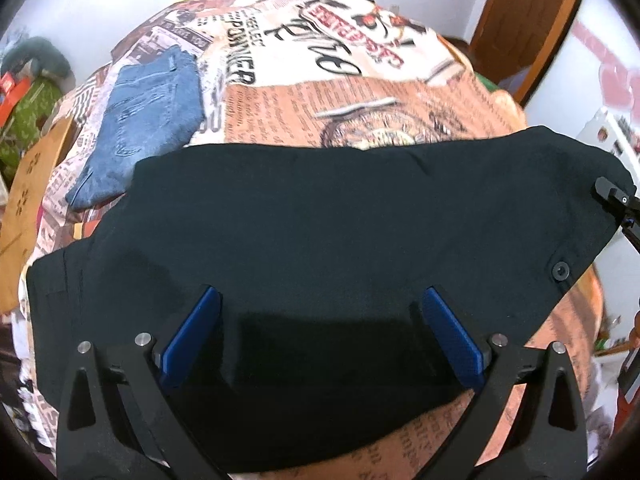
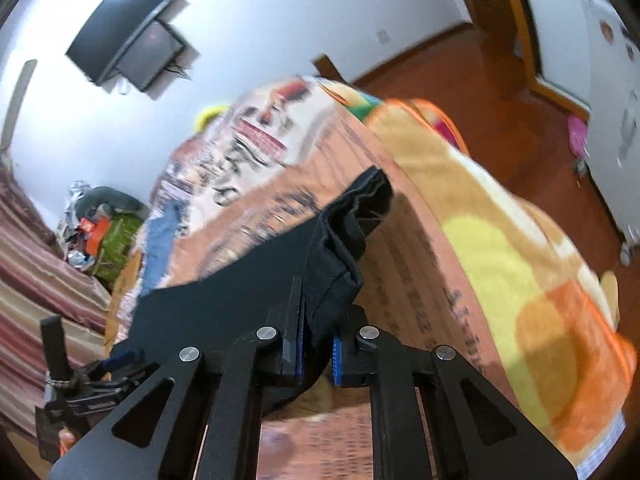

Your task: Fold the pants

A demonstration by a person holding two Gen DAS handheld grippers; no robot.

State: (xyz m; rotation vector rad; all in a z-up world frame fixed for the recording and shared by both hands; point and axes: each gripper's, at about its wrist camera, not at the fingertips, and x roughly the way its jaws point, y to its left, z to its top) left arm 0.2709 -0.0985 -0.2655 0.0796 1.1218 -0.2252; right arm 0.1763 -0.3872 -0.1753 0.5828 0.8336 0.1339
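left gripper (image 1: pixel 320 320): i am hovering over the black pants (image 1: pixel 320 232), jaws spread wide, blue pads (image 1: pixel 192 336) clear of the cloth on either side.
right gripper (image 2: pixel 316 344): i am pinching a bunched edge of the pants (image 2: pixel 340 248) between my pads, jaws nearly together on the fabric.
pants: lying spread across the printed bedspread (image 1: pixel 360 92), one corner with a button (image 1: pixel 560 270) lifting toward my right side.
folded jeans (image 1: pixel 148 120): lying beside the pants, far left on the bedspread.
picture quality: right wrist view is blurring.
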